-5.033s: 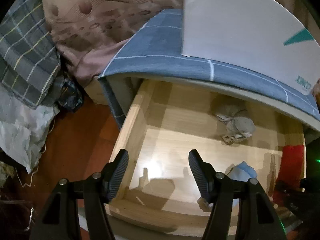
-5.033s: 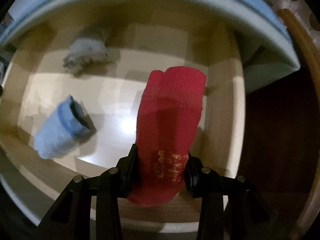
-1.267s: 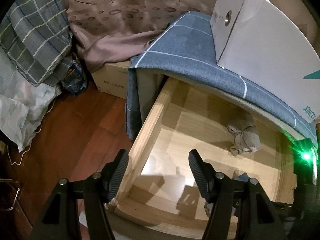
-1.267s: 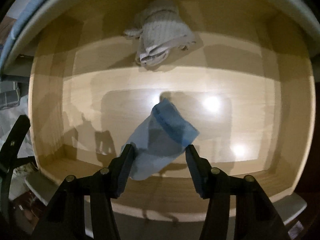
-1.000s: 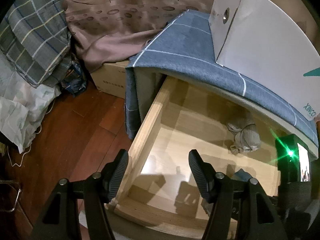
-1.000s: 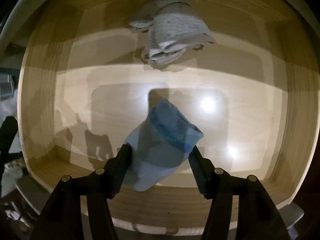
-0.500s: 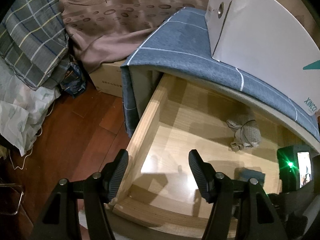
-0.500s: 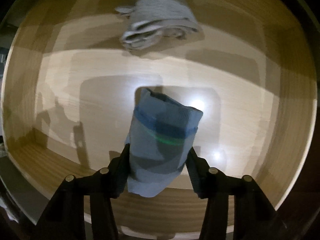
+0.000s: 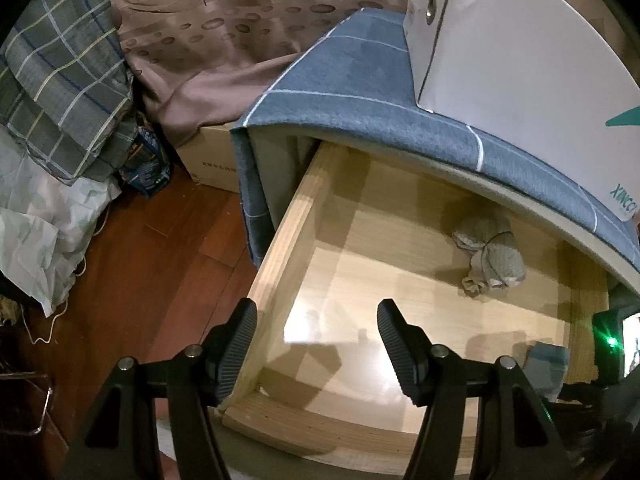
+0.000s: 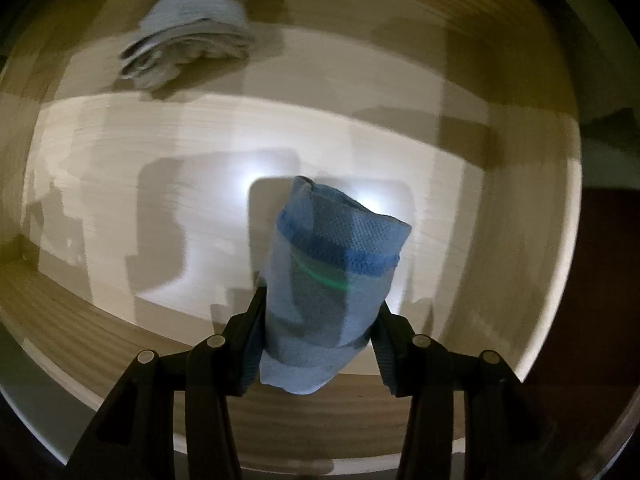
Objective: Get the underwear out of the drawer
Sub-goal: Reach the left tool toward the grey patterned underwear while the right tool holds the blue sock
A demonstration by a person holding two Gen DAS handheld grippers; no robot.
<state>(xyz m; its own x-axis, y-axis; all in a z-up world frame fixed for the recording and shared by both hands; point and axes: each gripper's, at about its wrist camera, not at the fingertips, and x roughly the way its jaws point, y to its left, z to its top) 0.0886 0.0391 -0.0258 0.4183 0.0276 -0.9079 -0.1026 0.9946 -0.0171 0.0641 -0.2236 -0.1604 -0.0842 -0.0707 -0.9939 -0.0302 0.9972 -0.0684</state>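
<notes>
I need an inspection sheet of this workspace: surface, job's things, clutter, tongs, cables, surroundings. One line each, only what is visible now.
Surface: open wooden drawer, bare pale bottom.
Job's things: blue rolled garment between the right tongs, jaws closing on it; grey bundle at the drawer's back.
Clutter: white box on the blue cloth over the cabinet.
Tongs: left tongs open, empty, over the drawer's front left corner.
Cables: thin white cord on the floor.
Surroundings: wooden floor, plaid bedding, cardboard box.
</notes>
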